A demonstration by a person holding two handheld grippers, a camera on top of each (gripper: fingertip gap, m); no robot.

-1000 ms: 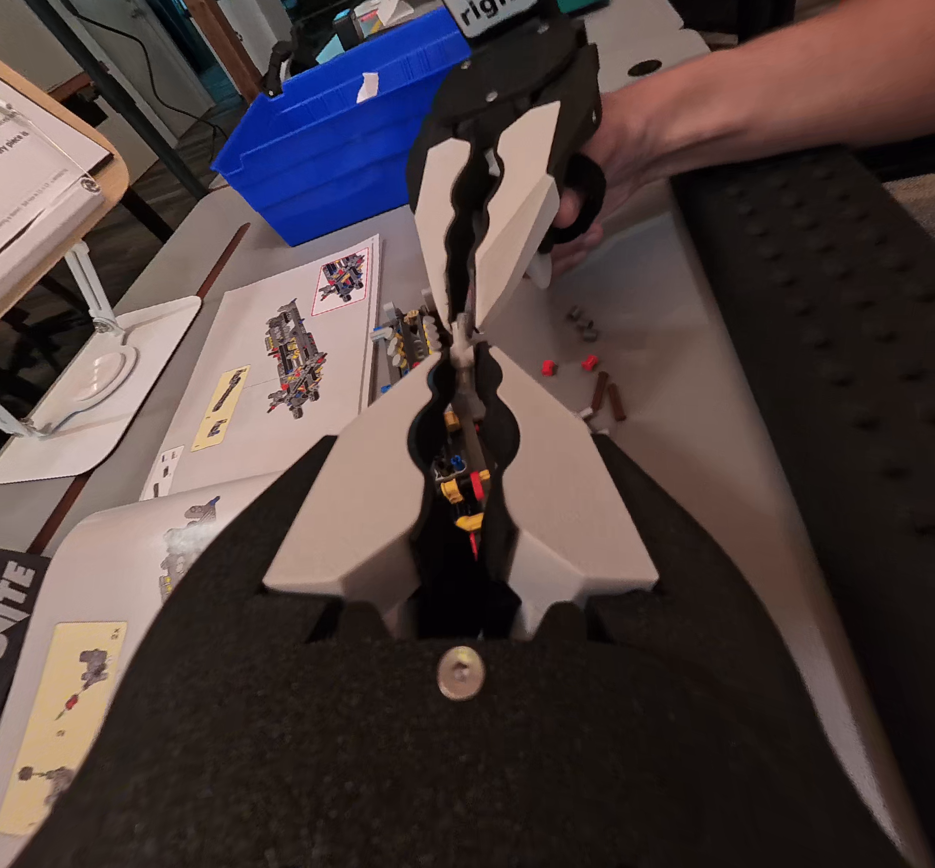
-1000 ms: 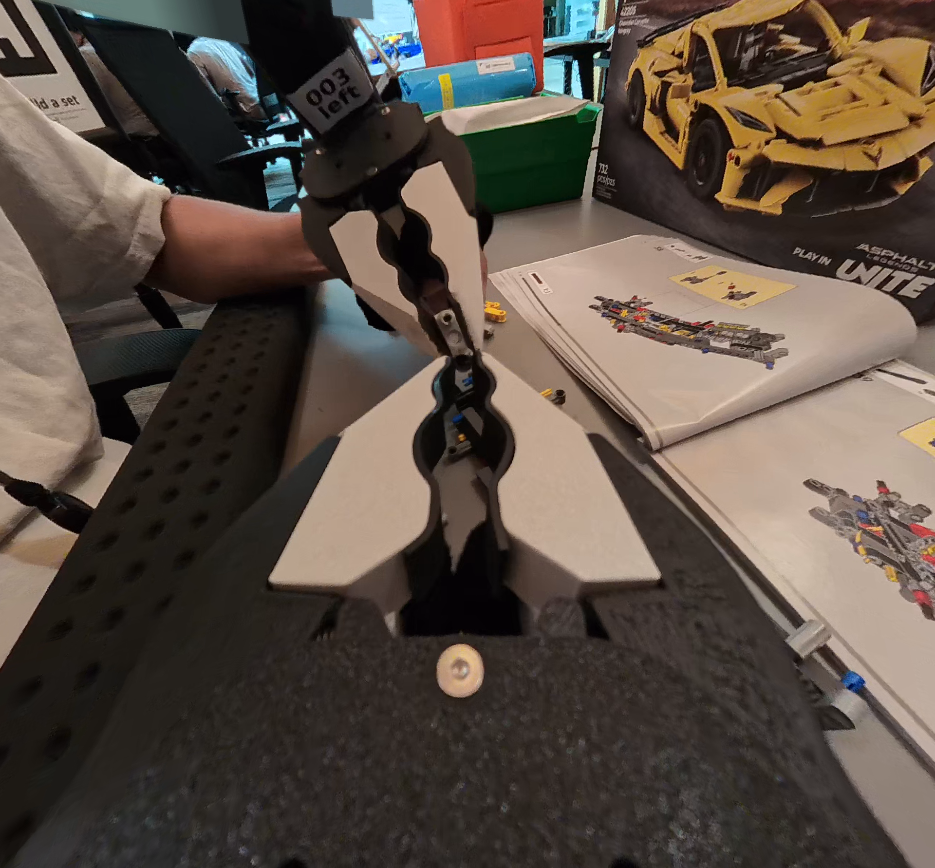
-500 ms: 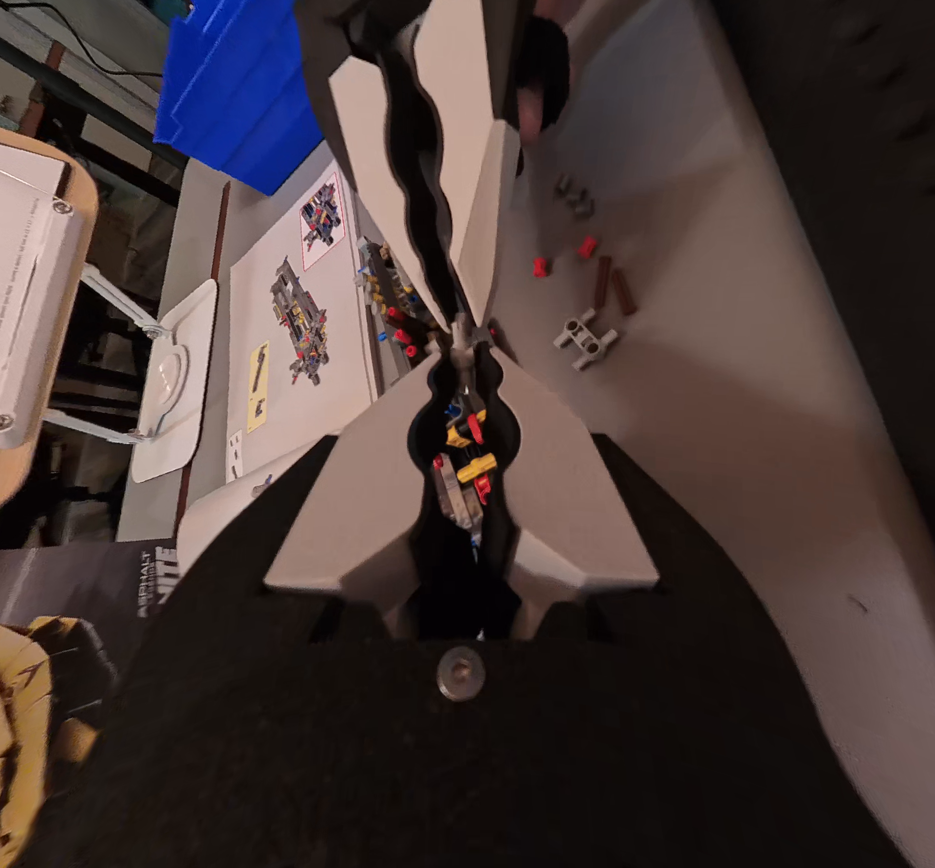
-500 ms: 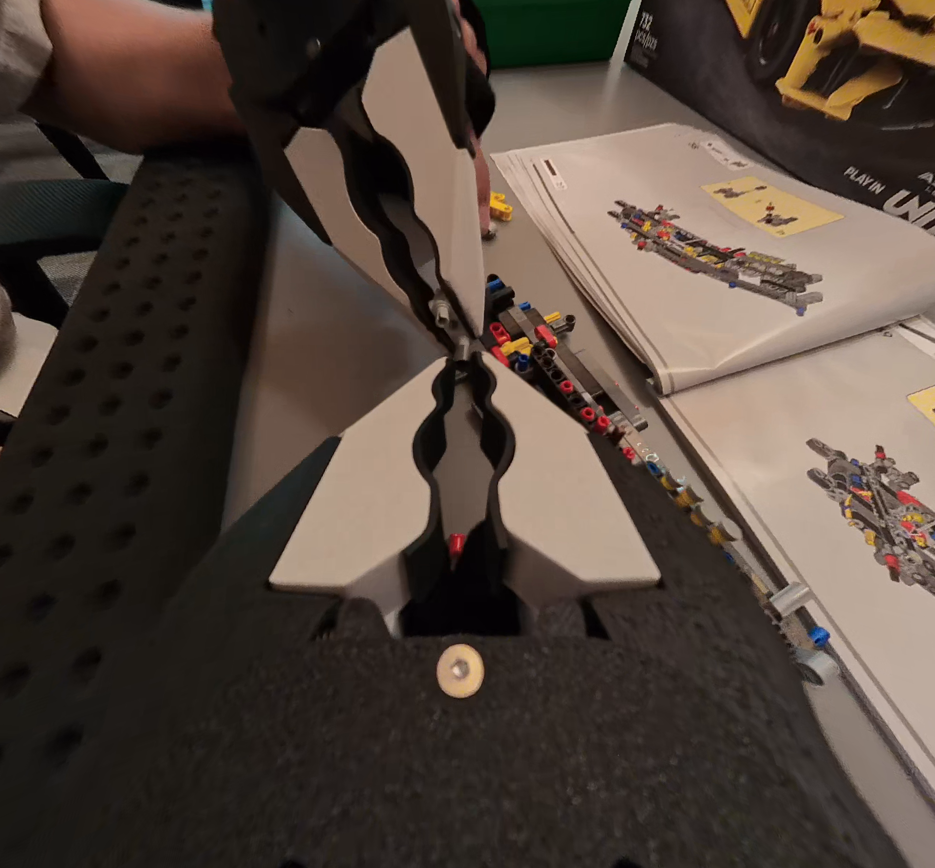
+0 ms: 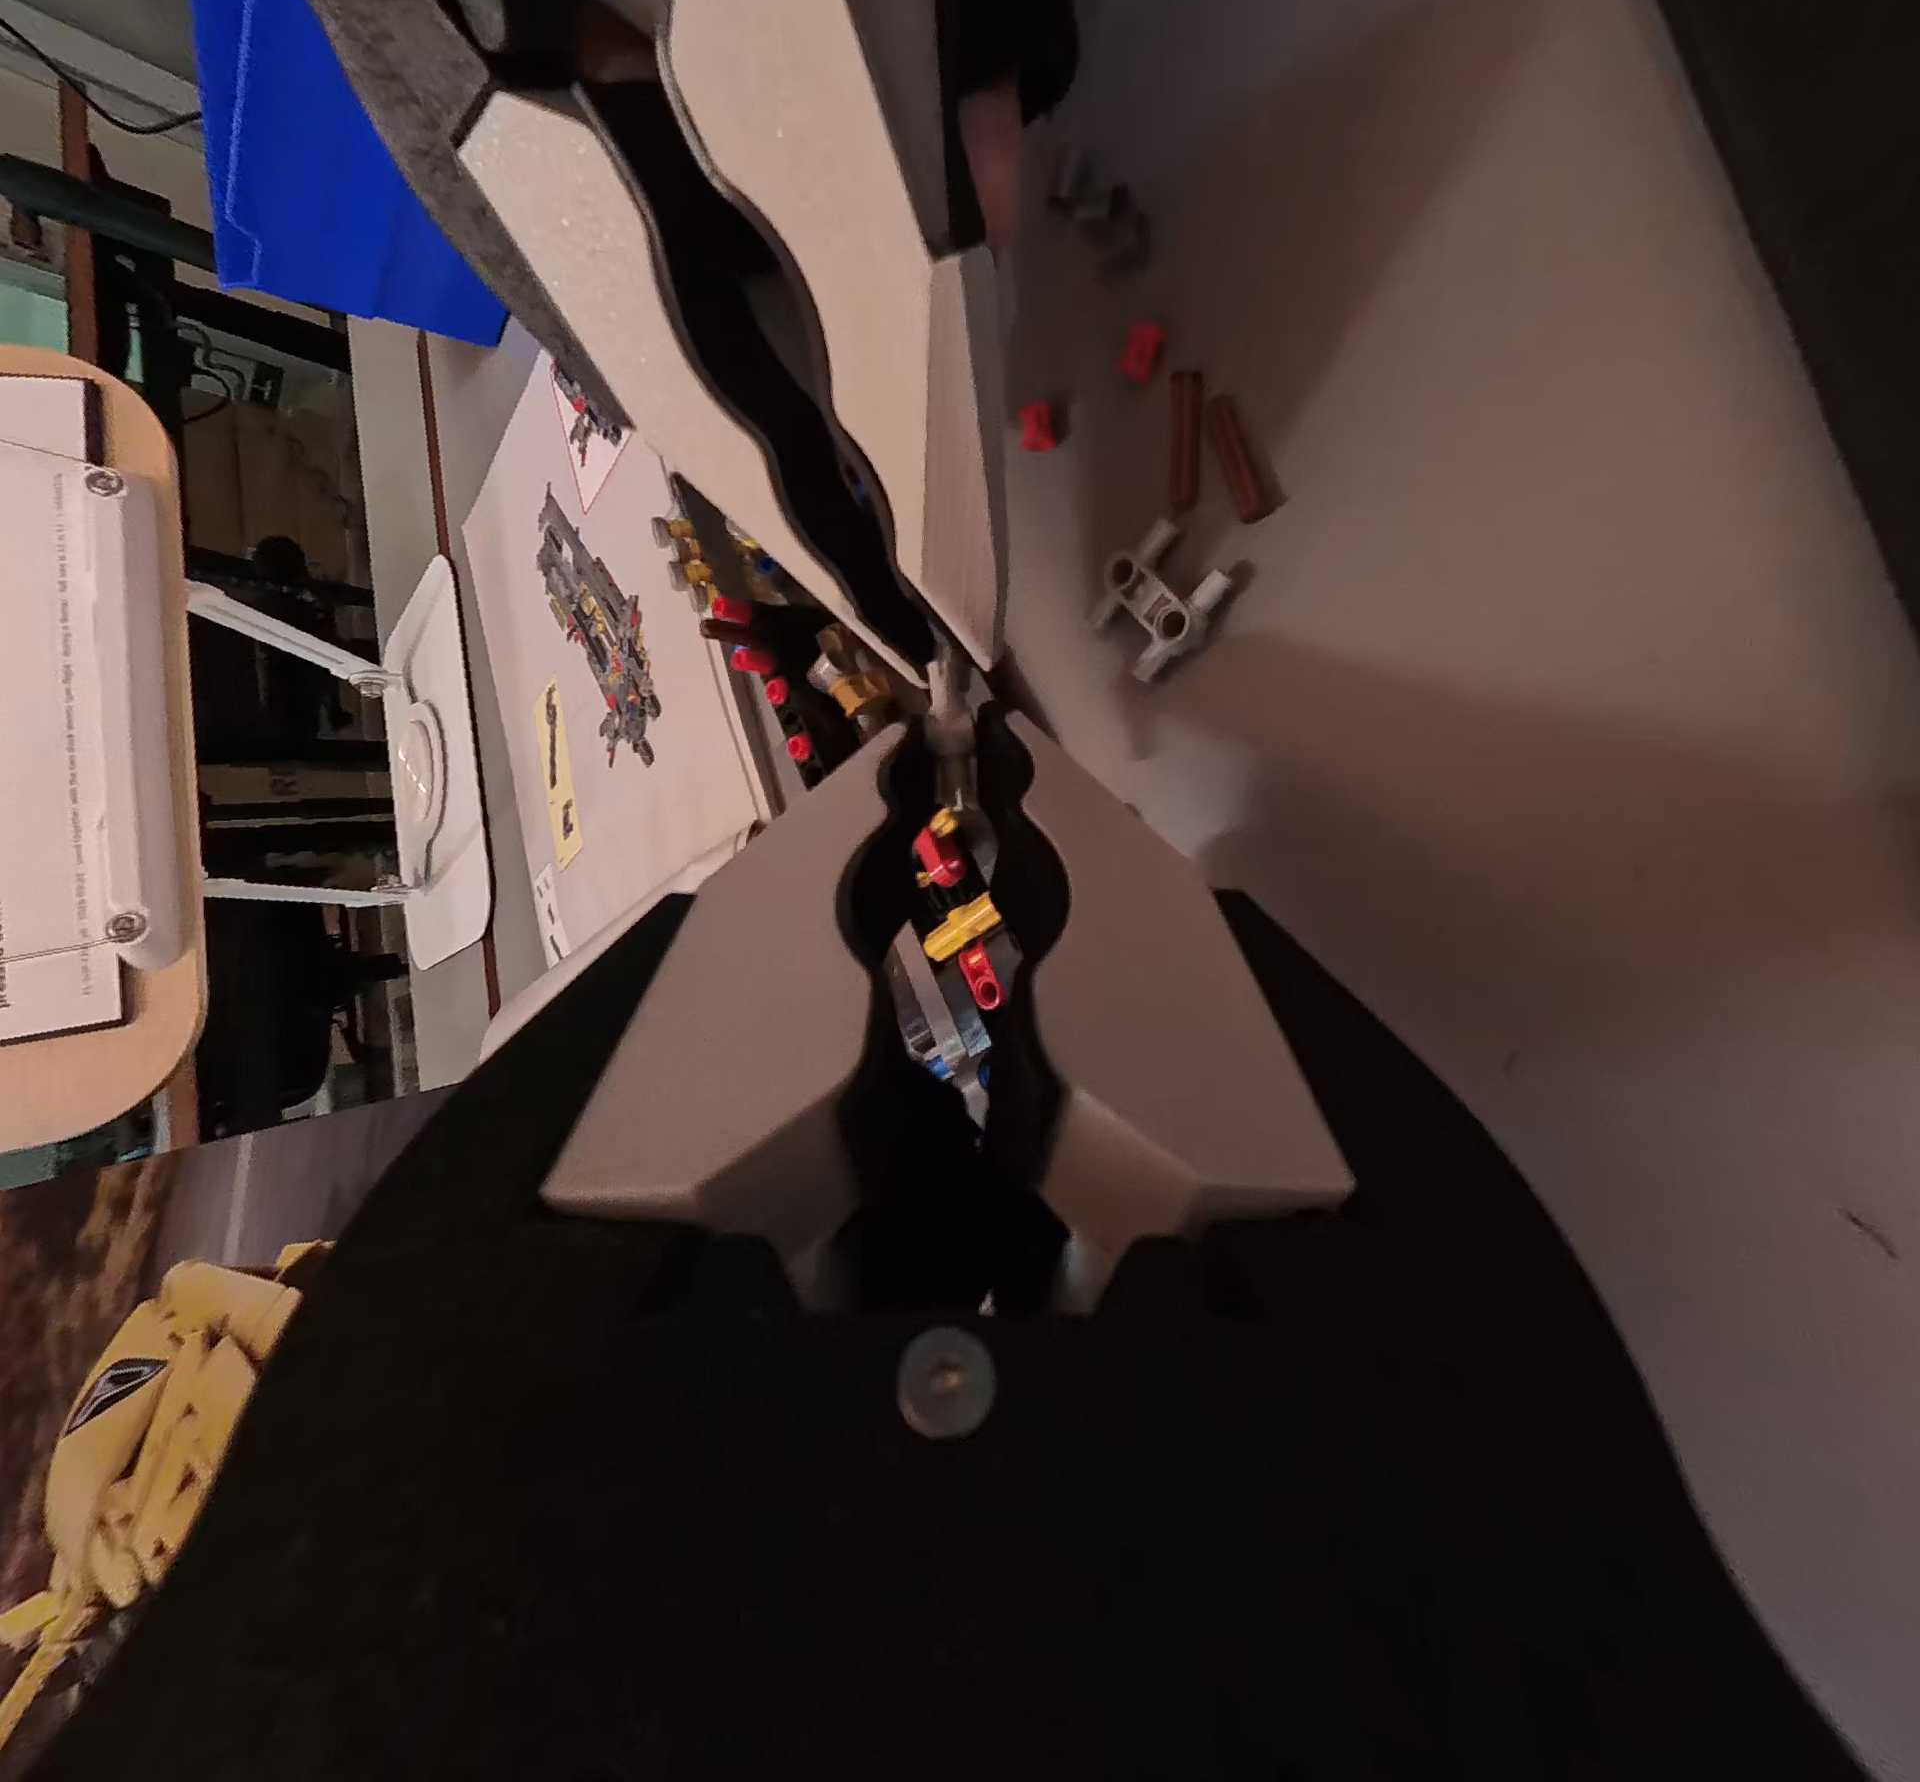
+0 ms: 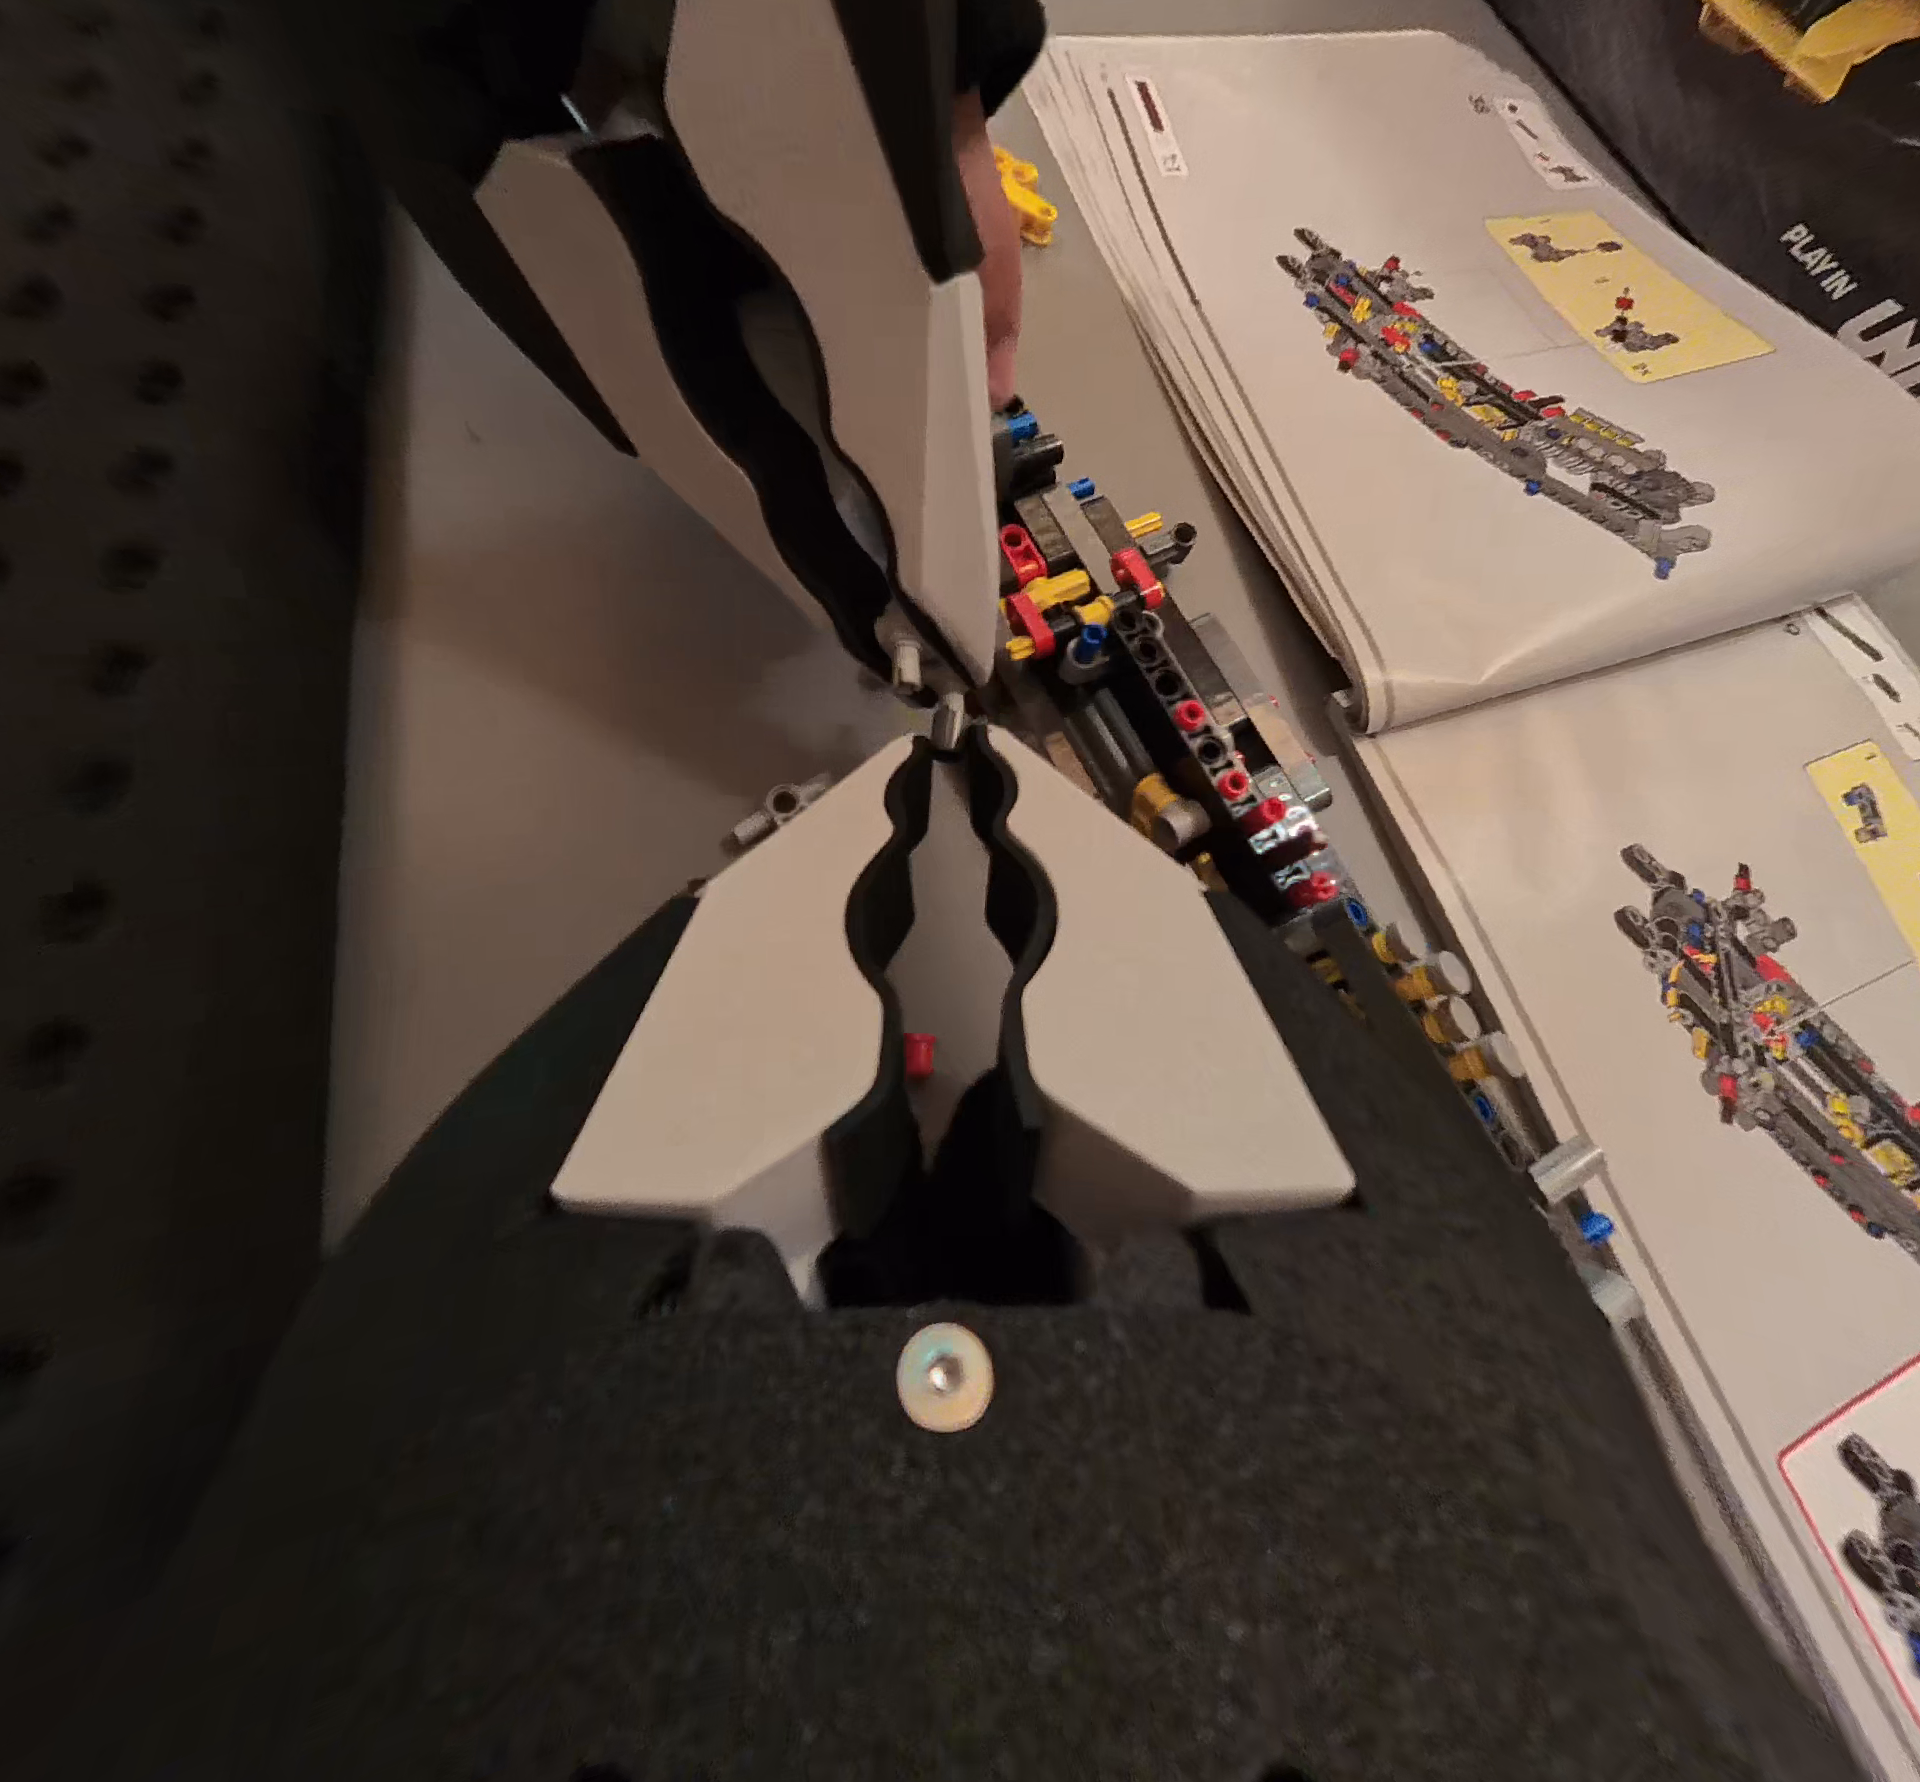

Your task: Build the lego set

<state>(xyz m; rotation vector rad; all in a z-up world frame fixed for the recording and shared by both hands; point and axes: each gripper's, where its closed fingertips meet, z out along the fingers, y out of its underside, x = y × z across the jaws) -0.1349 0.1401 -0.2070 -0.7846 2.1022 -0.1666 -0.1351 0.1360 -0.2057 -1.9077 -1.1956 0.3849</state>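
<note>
The manual (image 5: pixel 613 652) lies open at the left of the left wrist view, with the long chassis (image 5: pixel 821 683) just beside it on the worktop (image 5: pixel 1455 797), running under both tools. Over the chassis the left claw (image 5: pixel 954 733) is pressed together on a small grey pin (image 5: pixel 948 716), and the right claw (image 5: pixel 951 667) comes down tip to tip against it, also closed, apparently on the same piece or on one mated to it; the pictures do not settle which. In the right wrist view the right claw (image 6: pixel 948 733) holds a short grey stub (image 6: pixel 945 722), and the left claw (image 6: pixel 920 657) grips a second grey stub (image 6: pixel 902 660) that touches it.

The main risk, as I judge it, is a slip: each piece is tiny and held only at the very tips, so any sideways load while the two are pushed or pulled could flick one out, down among the chassis beams or onto the worktop. The motion blur suggests the tools are moving, which makes misalignment likelier. A tilted push could also jam the joint instead of seating it.

Further right lie a grey connector (image 5: pixel 1158 605), two brown pins (image 5: pixel 1210 444) and two red bushes (image 5: pixel 1091 387); a swing of either tool could scatter them.
</note>
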